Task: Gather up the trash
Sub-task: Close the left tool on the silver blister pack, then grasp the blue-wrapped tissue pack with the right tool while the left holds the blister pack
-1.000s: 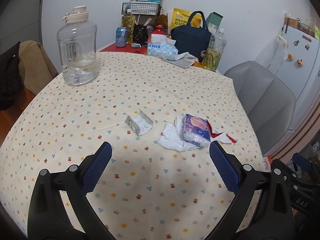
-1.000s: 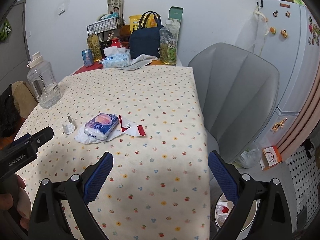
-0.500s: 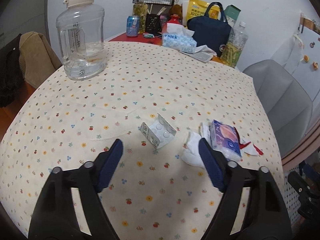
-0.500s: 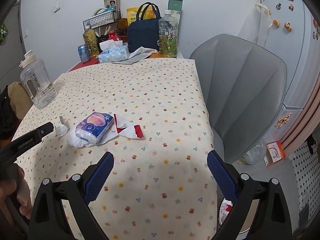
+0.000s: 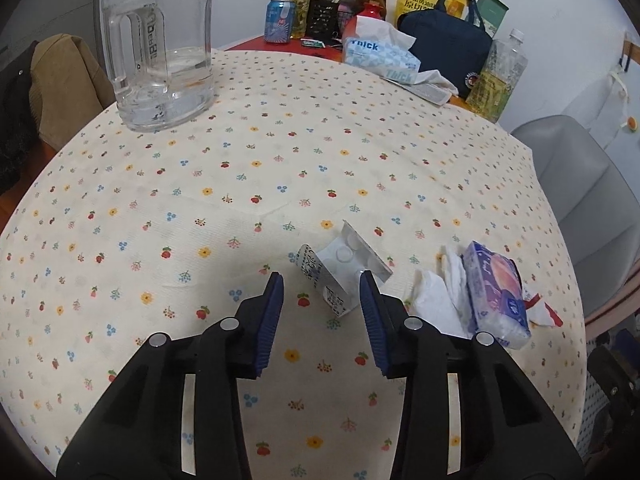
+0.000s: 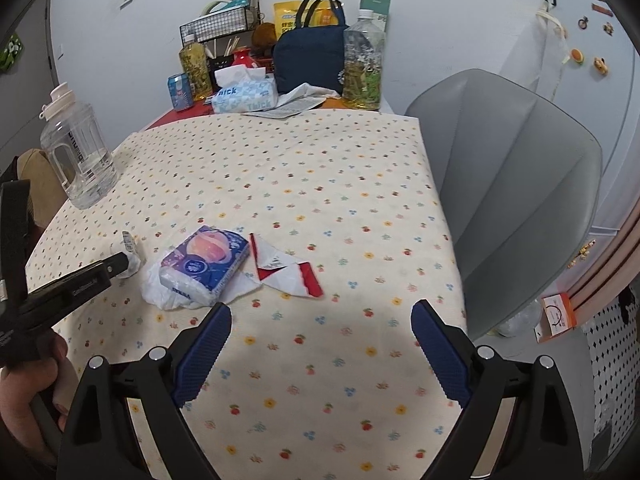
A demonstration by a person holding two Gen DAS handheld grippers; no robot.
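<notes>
A home dining corner is showing: a flowered tablecloth (image 6: pixel 280 184) is covering the table. At its far end, a tissue box (image 6: pixel 244 96) and oil bottles are standing; a magnet-covered fridge (image 6: pixel 592 60) is standing right.

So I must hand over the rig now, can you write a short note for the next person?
Left gripper: jaws closing around the blister pack, which lies between them; pads not yet pressing on it.
Right gripper: open, empty, above the tablecloth near the trash.
Trash on the table: blister pack, tissue pack lying on a crumpled tissue, and a red-white wrapper beside it.
Done: nothing collected yet.
Left: grip the blister pack, then pick up the tissue pack, tissue and wrapper.
</notes>
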